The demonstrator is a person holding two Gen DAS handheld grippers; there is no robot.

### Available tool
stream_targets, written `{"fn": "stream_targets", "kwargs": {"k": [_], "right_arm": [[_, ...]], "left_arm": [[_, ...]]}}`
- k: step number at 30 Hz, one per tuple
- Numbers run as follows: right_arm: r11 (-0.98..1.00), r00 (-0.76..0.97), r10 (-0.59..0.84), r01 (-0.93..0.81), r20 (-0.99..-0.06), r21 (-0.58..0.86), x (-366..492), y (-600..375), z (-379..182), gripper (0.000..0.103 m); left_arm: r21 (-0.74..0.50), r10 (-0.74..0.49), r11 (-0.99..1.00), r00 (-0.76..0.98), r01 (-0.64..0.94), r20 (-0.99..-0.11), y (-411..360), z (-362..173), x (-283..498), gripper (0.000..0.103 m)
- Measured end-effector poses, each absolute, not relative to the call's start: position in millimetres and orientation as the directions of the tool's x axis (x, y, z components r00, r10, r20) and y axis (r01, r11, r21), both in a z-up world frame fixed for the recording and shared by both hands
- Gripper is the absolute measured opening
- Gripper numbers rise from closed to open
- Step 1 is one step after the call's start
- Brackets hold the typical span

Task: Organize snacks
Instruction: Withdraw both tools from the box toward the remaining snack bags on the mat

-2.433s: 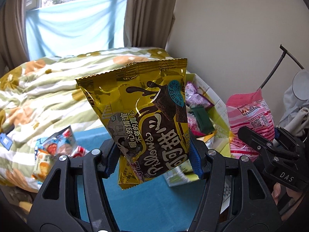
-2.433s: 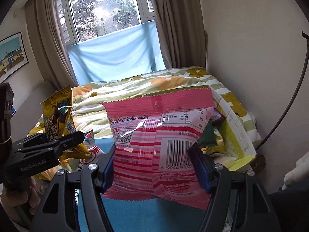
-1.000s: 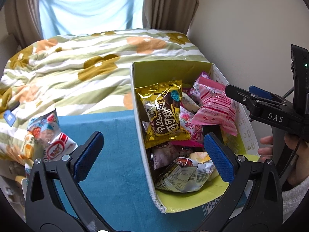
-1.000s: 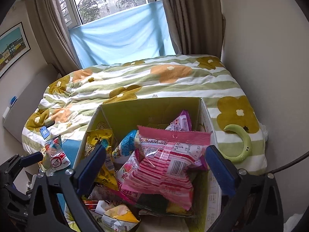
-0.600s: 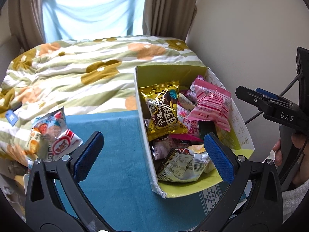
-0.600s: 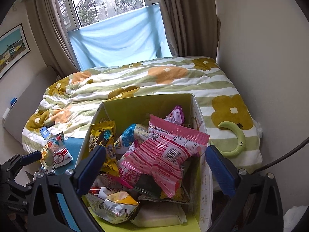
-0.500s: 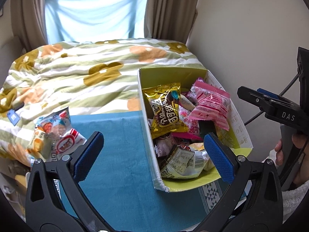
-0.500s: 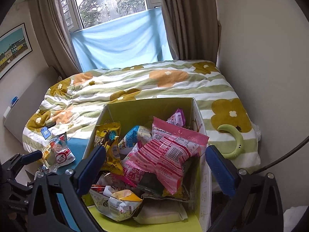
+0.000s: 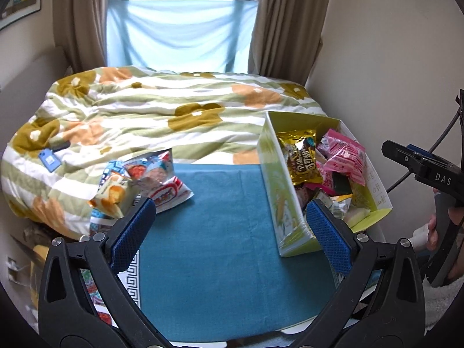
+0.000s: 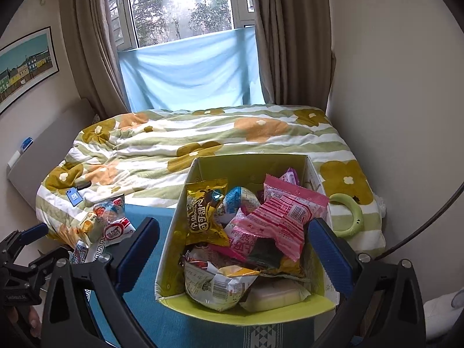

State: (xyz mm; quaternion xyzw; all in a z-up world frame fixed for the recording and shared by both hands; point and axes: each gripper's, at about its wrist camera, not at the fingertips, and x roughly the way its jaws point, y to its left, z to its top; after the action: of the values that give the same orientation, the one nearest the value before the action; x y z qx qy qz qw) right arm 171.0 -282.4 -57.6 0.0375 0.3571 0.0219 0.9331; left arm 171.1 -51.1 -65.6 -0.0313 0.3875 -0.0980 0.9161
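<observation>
Both sets of jaws stand wide and empty: the left gripper (image 9: pixel 229 227) over the blue cloth (image 9: pixel 220 249) on the bench, the right gripper (image 10: pixel 233 246) above the green box (image 10: pixel 249 163). In that box the gold snack bag (image 10: pixel 204 217) leans at the left wall, the pink snack bag (image 10: pixel 282 214) lying beside it on other packets. More loose snacks (image 9: pixel 145 179) sit at the cloth's left edge, against the flowered quilt (image 9: pixel 150 110).

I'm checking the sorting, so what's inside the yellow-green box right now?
The box holds a gold packet, a pink striped packet and a crumpled white bag. Anything underneath them is covered.
</observation>
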Motion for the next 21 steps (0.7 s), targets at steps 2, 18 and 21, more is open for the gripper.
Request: {"fn": "stream_targets", "kwargs": {"k": [2, 18, 21], "right_arm": [[0.996, 0.745, 0.067, -0.015, -0.663, 0.083, 166.7, -270.1, -59.0, 0.102], [0.988, 0.749, 0.058, 0.052, -0.660, 0.146, 151.4, -137.4, -73.4, 0.102], [0.987, 0.751, 0.078, 0.032, -0.656, 0.154, 158.6, -108.9, -80.5, 0.102]], "left_arm": [[-0.139, -0.202, 0.979, 0.676, 0.148, -0.709, -29.7, -67.9, 168.7, 0.102], [-0.117, -0.213, 0.974, 0.614, 0.193, -0.760, 128.5, -90.1, 197.0, 0.102], [-0.117, -0.224, 0.970, 0.591, 0.215, -0.775, 148.4, -104.2, 213.9, 0.102]]}}
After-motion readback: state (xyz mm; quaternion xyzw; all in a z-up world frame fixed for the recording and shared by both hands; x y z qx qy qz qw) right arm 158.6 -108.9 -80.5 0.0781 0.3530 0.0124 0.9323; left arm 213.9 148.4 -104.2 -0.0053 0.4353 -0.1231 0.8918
